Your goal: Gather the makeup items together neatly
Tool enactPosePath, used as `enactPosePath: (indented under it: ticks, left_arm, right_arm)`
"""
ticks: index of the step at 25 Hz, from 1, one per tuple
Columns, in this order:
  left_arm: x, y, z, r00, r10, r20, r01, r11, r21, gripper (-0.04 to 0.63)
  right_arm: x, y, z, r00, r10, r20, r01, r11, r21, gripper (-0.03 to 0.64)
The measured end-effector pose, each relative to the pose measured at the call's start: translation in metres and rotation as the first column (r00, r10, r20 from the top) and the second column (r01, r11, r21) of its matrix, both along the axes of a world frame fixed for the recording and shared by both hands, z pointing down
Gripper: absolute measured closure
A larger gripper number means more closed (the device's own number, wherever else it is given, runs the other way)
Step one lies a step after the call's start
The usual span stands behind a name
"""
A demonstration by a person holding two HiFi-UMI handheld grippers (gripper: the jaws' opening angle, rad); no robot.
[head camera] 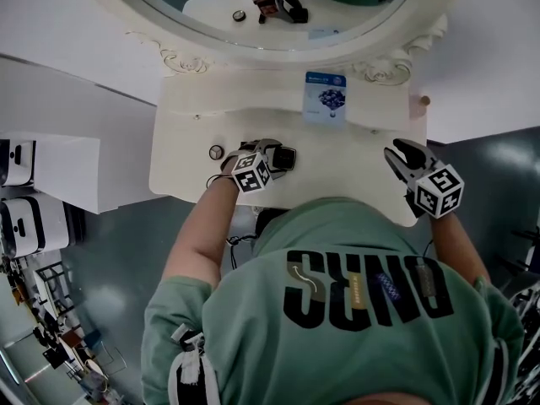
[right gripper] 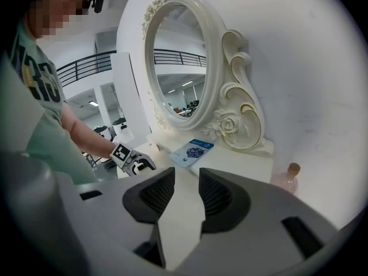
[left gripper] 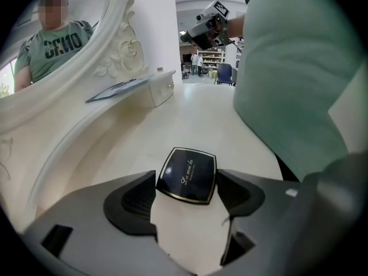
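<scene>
black ribbed pads of the left tool (left gripper: pixel 187 184) stand apart, released, one at each side corner of a black compact (left gripper: pixel 188 167) with a thin gold rim. whether they touch its edges cannot be told. the compact lies flat on the white table (left gripper: pixel 190 114), in front of the oval mirror (right gripper: pixel 178 68) and a little left of its middle. a small round item (head camera: pixel 216 152) sits just beside that tool, further left of the mirror's middle. the right tool (right gripper: pixel 187 180) hangs over the table's front edge, right of the mirror, its jaws a narrow gap apart with nothing in them. a blue card (head camera: pixel 325 97) lies on the ledge at the mirror's foot. a small corked bottle (right gripper: pixel 287 177) stands by the right end of the mirror's carved base.
</scene>
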State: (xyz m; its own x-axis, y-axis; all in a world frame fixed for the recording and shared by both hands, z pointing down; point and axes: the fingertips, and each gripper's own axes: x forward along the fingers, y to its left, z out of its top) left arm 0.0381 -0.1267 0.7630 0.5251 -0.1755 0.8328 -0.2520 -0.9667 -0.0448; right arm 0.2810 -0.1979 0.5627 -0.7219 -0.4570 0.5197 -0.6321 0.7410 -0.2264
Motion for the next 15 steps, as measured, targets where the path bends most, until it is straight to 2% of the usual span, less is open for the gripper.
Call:
enactPosePath:
  ticks: [2,4,6,7,8,9,10,13,15]
  left_arm:
    - [0.001,-0.001,-0.003,1.0,0.008,0.005,-0.008,1.0,-0.005,0.264]
    - [0.003,-0.004,-0.016,0.999,-0.02,-0.03,0.02,1.0,0.003,0.264]
    - [0.005,-0.01,-0.046,0.986,-0.099,-0.133,0.103,0.995,0.021,0.264]
    - [0.006,-0.014,-0.068,0.967,-0.152,-0.205,0.161,0.987,0.028,0.264]
    - [0.006,-0.019,-0.093,0.937,-0.206,-0.283,0.224,0.974,0.031,0.265]
    - [0.005,-0.023,-0.118,0.895,-0.259,-0.363,0.288,0.957,0.026,0.27]
    - [0.001,-0.027,-0.143,0.843,-0.307,-0.442,0.349,0.937,0.015,0.287]
    - [-0.024,-0.034,-0.203,0.652,-0.403,-0.642,0.491,0.87,-0.047,0.389]
    - [-0.049,-0.034,-0.233,0.521,-0.437,-0.733,0.553,0.827,-0.1,0.469]
  right_arm:
    - [0.0,0.001,-0.001,1.0,0.003,0.007,-0.003,1.0,0.002,0.492]
    - [-0.003,0.0,-0.004,1.0,0.003,0.017,-0.003,1.0,0.006,0.492]
    - [-0.009,0.0,-0.006,1.0,0.0,0.031,0.0,1.0,0.01,0.492]
    - [-0.012,-0.001,-0.008,0.999,-0.002,0.039,0.002,1.0,0.012,0.492]
    - [-0.016,-0.002,-0.009,0.999,-0.006,0.045,0.005,1.0,0.016,0.492]
    - [-0.021,-0.003,-0.011,0.999,-0.011,0.05,0.01,1.0,0.02,0.492]
    - [-0.028,-0.005,-0.013,0.998,-0.017,0.057,0.016,1.0,0.026,0.492]
    - [-0.057,-0.009,-0.019,0.996,-0.04,0.078,0.037,0.998,0.047,0.492]
    - [-0.08,-0.012,-0.023,0.995,-0.056,0.086,0.05,0.997,0.062,0.495]
